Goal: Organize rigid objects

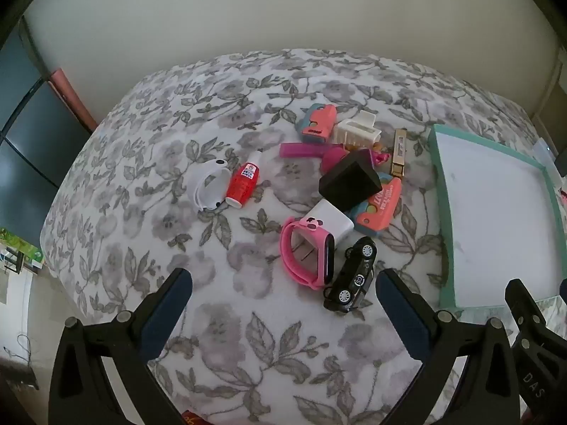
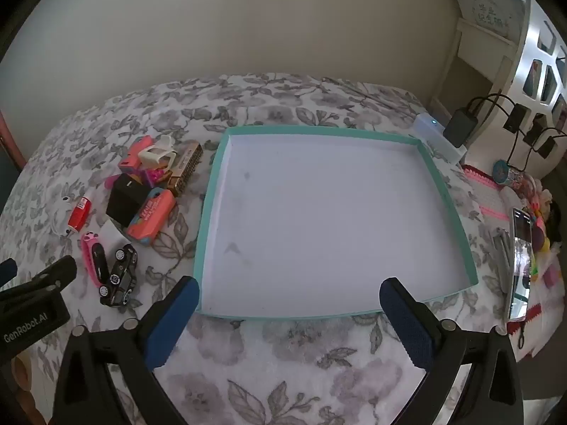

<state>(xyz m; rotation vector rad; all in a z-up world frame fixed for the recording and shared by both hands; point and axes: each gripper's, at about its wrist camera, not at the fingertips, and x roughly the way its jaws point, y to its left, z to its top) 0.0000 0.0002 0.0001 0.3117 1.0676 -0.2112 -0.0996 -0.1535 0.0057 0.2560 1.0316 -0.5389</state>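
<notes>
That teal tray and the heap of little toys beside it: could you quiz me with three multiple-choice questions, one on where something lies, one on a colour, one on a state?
1. Where does the black toy car lie?
A. inside the tray
B. on the floral cover next to the pink watch
C. on top of the black box

2. What colour is the small bottle beside the white band?
A. red
B. green
C. yellow

3. What is in the teal tray?
A. all the toys
B. one toy car
C. nothing yet

Answers:
1 B, the car rests on the cover, right beside the pink watch.
2 A, its body is red under a white top.
3 C, the right-hand view shows only its bare white floor.
</notes>
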